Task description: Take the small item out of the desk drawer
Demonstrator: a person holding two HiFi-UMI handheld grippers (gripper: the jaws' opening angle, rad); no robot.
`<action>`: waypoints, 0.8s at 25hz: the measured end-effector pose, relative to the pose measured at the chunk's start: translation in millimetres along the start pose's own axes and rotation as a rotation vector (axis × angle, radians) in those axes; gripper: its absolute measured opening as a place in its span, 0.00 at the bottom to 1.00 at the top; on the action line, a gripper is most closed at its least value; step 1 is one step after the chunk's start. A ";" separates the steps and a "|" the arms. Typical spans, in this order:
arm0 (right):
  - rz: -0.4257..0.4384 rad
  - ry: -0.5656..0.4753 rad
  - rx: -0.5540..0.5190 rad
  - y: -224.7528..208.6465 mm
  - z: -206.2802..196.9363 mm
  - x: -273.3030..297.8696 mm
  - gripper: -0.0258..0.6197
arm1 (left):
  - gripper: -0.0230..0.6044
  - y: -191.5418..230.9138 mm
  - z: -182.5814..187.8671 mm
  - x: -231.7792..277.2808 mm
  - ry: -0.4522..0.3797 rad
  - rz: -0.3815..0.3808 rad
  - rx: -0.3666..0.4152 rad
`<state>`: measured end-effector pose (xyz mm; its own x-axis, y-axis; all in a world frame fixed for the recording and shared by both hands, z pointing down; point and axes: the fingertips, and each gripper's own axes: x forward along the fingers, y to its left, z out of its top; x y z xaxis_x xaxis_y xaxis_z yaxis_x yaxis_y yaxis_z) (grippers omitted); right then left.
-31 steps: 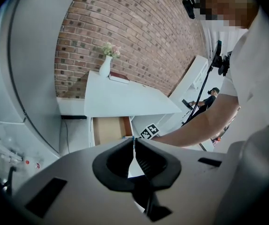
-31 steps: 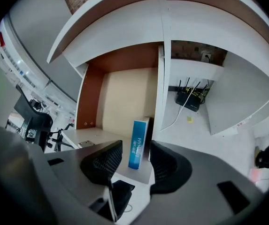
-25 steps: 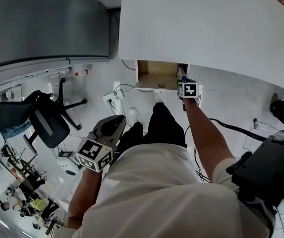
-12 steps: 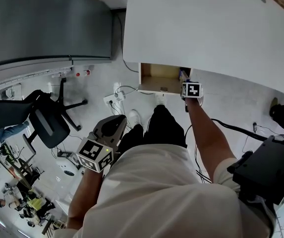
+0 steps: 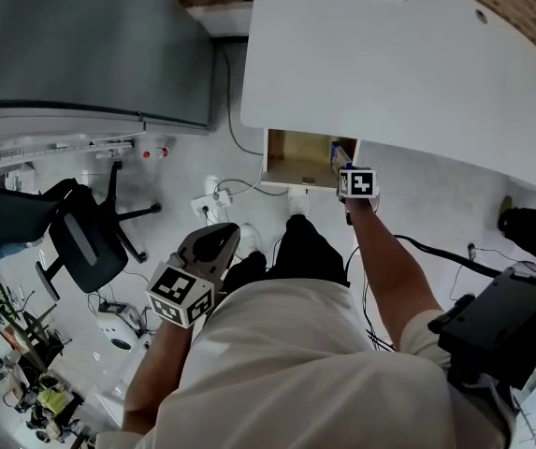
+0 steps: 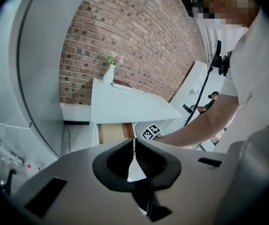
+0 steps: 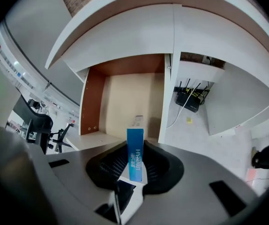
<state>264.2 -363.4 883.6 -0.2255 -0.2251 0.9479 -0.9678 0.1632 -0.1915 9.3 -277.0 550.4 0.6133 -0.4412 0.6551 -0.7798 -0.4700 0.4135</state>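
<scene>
R gripper (image 7: 134, 165) clamped on the small blue box (image 7: 135, 146): box upright btwn its 2 pads, top poking past the tips, over right end of the open drawer (image 7: 120, 102) under white desk (image 5: 398, 73). L gripper (image 6: 134, 153) closed, empty, low by person's side.

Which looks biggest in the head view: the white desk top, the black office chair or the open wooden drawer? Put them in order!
Largest: the white desk top, by far.
Middle: the black office chair.
Smallest: the open wooden drawer; only the part that sticks out from under the desk shows.
</scene>
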 end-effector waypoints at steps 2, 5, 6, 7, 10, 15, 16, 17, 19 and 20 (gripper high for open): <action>-0.002 -0.011 -0.007 8.0 -4.6 -16.4 0.21 | 0.08 -4.5 -2.9 -13.4 -0.014 -0.012 0.010; -0.004 -0.029 -0.018 17.5 -4.6 -37.5 0.21 | 0.08 -6.9 -3.5 -28.1 -0.034 -0.032 0.016; -0.003 -0.037 -0.022 21.4 -4.3 -43.1 0.21 | 0.08 -6.6 -4.0 -32.5 -0.040 -0.038 0.018; -0.004 -0.044 -0.028 25.7 -4.0 -48.8 0.21 | 0.08 -6.1 -4.7 -36.9 -0.047 -0.044 0.021; -0.010 -0.066 -0.046 39.8 -4.7 -68.7 0.21 | 0.08 -4.2 -9.1 -51.7 -0.062 -0.058 0.038; -0.005 -0.097 -0.059 69.8 -17.0 -104.9 0.21 | 0.08 -4.9 -19.3 -82.8 -0.082 -0.086 0.075; -0.005 -0.103 -0.068 76.1 -19.2 -113.5 0.21 | 0.08 -5.9 -20.5 -90.0 -0.091 -0.094 0.080; -0.006 -0.110 -0.082 82.0 -21.2 -122.6 0.21 | 0.08 -7.2 -21.2 -97.2 -0.101 -0.101 0.085; -0.008 -0.122 -0.108 93.8 -27.4 -142.0 0.21 | 0.08 -10.8 -23.2 -112.2 -0.122 -0.114 0.093; -0.007 -0.127 -0.114 100.3 -33.1 -151.7 0.21 | 0.08 -13.2 -25.9 -120.1 -0.130 -0.119 0.094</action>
<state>205.1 -281.2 729.0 -0.2381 -0.3453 0.9078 -0.9521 0.2676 -0.1479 -57.3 -198.0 482.7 0.7166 -0.4703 0.5151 -0.6891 -0.5913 0.4189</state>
